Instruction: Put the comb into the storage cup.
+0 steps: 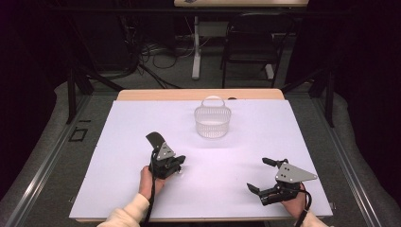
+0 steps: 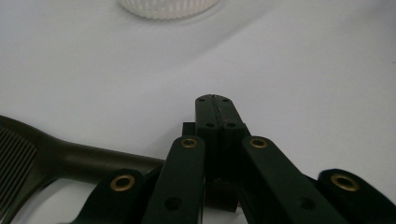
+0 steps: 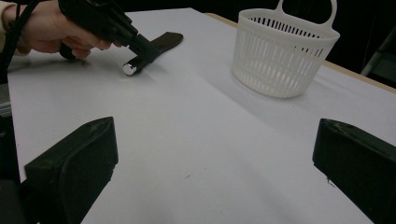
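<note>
A dark tool with a flat ridged head and a silver-capped handle lies on the white table at left of centre. My left gripper sits low over that handle near its silver end. Its jaws are shut, pad against pad, and the handle runs beneath them. Whether the handle is pinched I cannot tell. From the right gripper view, the left gripper crosses the handle, with a hand behind it. My right gripper rests near the front right, its jaws open and wide apart over bare table.
A white slotted basket with a loop handle stands upright at the back centre; it is also in the right gripper view. A white sheet covers the table. Chairs and cables stand behind the table's far wooden edge.
</note>
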Demonstrator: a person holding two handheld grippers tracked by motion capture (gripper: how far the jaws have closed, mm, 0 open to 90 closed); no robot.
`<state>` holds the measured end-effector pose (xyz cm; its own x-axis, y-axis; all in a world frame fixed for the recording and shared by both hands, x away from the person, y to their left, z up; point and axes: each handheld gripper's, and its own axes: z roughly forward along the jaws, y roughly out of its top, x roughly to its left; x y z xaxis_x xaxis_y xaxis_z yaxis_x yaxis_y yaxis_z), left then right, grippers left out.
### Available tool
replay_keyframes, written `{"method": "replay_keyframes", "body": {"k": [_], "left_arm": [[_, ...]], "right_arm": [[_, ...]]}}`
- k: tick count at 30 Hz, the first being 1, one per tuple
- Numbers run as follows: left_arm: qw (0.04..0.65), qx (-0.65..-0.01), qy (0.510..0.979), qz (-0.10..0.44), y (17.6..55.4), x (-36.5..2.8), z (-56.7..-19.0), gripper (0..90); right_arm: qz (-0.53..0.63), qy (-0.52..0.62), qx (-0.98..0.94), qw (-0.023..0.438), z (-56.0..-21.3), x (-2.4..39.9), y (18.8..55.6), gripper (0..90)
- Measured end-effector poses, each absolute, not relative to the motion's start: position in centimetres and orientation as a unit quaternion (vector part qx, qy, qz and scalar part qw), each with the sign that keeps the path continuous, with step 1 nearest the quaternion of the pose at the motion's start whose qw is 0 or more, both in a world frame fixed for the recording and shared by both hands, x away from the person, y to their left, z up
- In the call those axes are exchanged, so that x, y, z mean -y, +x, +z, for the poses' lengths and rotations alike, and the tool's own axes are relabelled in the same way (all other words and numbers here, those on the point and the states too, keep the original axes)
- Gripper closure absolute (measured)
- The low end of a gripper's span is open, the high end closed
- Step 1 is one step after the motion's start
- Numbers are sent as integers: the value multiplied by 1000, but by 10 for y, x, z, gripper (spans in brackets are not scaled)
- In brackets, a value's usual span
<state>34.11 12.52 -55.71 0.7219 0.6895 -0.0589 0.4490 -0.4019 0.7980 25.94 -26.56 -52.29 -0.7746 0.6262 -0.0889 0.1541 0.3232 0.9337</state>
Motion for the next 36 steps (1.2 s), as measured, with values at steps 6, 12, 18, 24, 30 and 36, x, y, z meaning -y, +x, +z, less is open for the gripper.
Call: {"method": "replay_keyframes", "body": {"k": [6,12,18,24,30,36], "left_arm": [[415,-342,834,125,340,-123,-558,900],[396,-344,843,119,339,-126,-557,900],[379,-350,849,113,338,-128,-555,900],[370,-351,853,108,338,-130,-554,900],[358,-350,859,105,338,-130,-554,900],[346,-352,864,102,337,-131,-553,900]], "right_arm": [[524,251,-783,222,-523,266,260,0],[524,250,-783,224,-523,267,260,0],[524,250,-782,226,-523,267,259,0],[525,251,-781,227,-522,268,259,0],[525,251,-781,226,-523,268,259,0],[527,250,-780,226,-522,268,259,0]]}}
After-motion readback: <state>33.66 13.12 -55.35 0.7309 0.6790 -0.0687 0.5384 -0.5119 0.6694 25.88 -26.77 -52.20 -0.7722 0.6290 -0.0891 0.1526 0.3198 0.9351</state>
